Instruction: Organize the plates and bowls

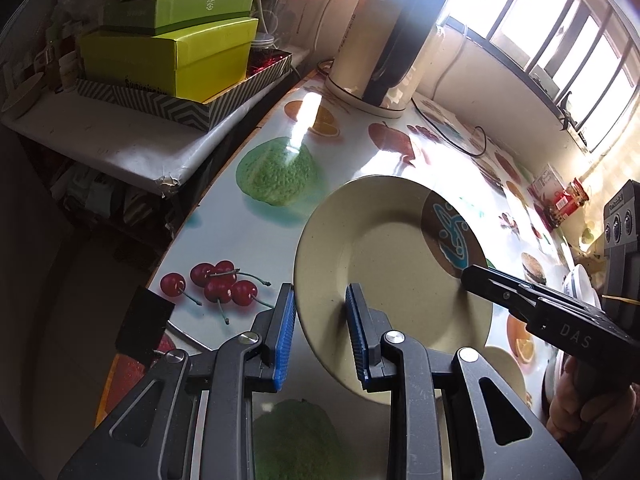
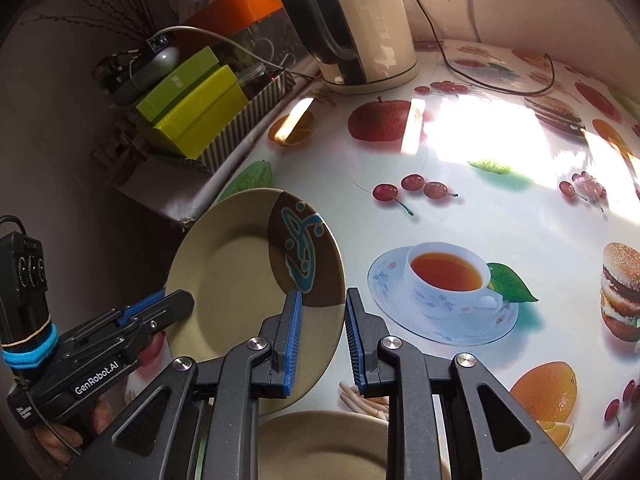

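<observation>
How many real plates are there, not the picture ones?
2. The plate with the brown patch is held up by the left gripper and right gripper. A plain plate lies below it on the table. Others may be hidden.

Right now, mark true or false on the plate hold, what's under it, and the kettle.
1. Both grippers hold one beige plate. True: left gripper and right gripper clamp opposite rims.
2. The plate lies flat on the table. False: it is lifted and tilted.
3. A second beige plate lies below. True.
4. The held plate is plain. False: it has a brown patch with blue markings.
5. The kettle lies on its side. False: it stands upright.
</observation>
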Action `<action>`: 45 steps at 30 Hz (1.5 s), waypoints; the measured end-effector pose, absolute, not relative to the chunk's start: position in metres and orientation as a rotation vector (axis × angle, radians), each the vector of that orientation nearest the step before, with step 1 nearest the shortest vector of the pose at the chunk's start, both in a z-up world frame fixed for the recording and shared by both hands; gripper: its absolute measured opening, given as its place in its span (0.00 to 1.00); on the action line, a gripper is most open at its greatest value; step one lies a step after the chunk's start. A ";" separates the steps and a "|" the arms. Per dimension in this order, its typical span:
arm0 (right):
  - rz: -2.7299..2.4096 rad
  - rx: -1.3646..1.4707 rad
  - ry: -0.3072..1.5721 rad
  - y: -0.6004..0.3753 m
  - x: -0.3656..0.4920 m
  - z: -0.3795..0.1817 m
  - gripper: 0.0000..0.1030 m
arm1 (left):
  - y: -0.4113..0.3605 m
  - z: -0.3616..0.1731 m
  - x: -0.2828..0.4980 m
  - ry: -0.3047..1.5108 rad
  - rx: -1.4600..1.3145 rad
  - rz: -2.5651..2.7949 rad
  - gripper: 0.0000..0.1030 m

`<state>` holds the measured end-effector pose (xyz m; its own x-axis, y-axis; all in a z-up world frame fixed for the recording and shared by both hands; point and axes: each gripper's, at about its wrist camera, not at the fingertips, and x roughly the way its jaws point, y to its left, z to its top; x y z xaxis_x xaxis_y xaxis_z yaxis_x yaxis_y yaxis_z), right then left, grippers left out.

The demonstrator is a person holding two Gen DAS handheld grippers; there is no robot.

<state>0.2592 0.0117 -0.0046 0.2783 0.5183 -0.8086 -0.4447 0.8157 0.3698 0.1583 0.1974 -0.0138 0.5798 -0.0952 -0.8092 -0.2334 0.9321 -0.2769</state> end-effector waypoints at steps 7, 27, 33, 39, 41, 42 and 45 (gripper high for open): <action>0.632 0.084 1.091 -0.009 0.242 0.007 0.21 | 0.179 -0.006 0.146 0.945 -0.361 0.050 0.26; 0.571 0.100 1.097 -0.068 0.189 0.007 0.21 | 0.127 -0.009 0.114 0.977 -0.324 -0.024 0.26; 0.550 0.101 1.104 -0.081 0.176 0.003 0.21 | 0.114 -0.012 0.107 0.987 -0.315 -0.038 0.26; 0.539 0.108 1.116 -0.088 0.166 -0.002 0.21 | 0.108 -0.016 0.100 0.998 -0.313 -0.048 0.26; 0.535 0.111 1.119 -0.090 0.163 -0.003 0.21 | 0.105 -0.017 0.098 1.001 -0.307 -0.051 0.26; 0.534 0.112 1.118 -0.092 0.161 -0.003 0.21 | 0.104 -0.018 0.098 1.004 -0.304 -0.052 0.26; 0.531 0.111 1.120 -0.096 0.158 -0.004 0.21 | 0.102 -0.021 0.095 1.013 -0.309 -0.058 0.26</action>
